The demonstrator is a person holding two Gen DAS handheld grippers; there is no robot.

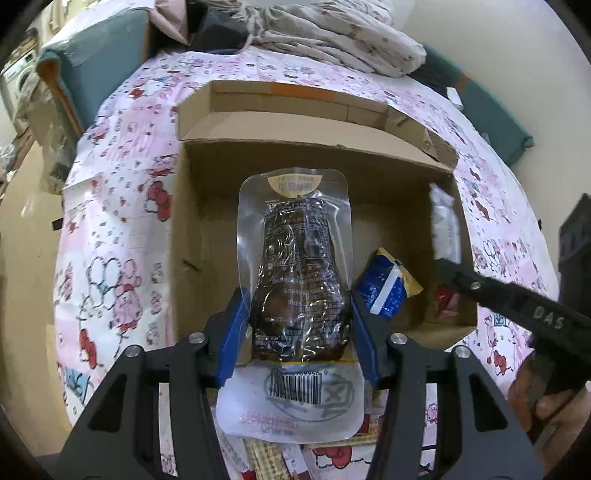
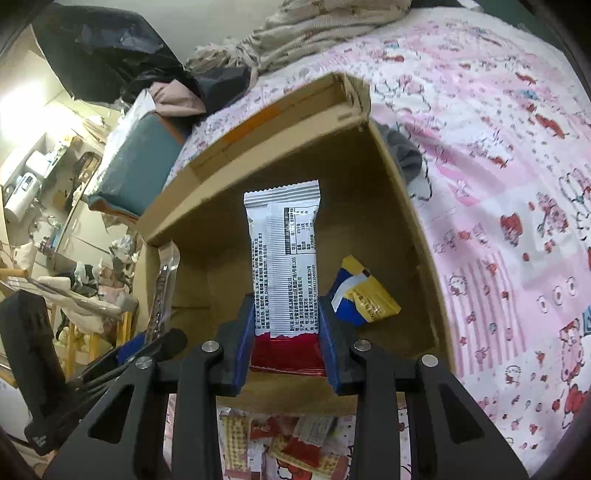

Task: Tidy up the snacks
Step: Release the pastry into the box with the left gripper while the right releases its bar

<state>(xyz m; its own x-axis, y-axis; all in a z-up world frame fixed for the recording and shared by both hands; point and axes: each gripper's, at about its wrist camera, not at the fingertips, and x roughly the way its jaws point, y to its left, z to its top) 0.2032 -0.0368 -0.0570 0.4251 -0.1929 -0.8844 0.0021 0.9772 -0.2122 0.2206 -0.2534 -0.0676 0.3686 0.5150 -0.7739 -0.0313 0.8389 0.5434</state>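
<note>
Your left gripper [image 1: 300,325] is clamped on a clear vacuum pouch [image 1: 295,273] with a dark brown filling, its blue pads pressing both sides of the lower half; the pouch stands up from the jaws toward 12 o'clock and hangs over the open cardboard box [image 1: 207,173], with its barcode end sticking back toward you at 6 o'clock. Your right gripper [image 2: 286,341] grips a white and red snack bar wrapper [image 2: 282,258] by its red end, jaws fairly narrow, the white printed part pointing to 12 o'clock above the same box [image 2: 391,206]. Inside the box a blue and yellow packet [image 2: 364,295] lies at about 3 o'clock of the bar; in the left wrist view that packet [image 1: 386,286] sits at 3 o'clock of the pouch, with your right gripper's arm [image 1: 517,302] reaching in from further out at 3 o'clock. The box rests on a pink cartoon-print sheet [image 1: 118,221]. More loose snack packets [image 2: 295,443] lie on the sheet at 6 o'clock, just outside the box's near wall. A bundle of pale bedding [image 1: 332,33] is heaped at 12 o'clock beyond the box.
</note>
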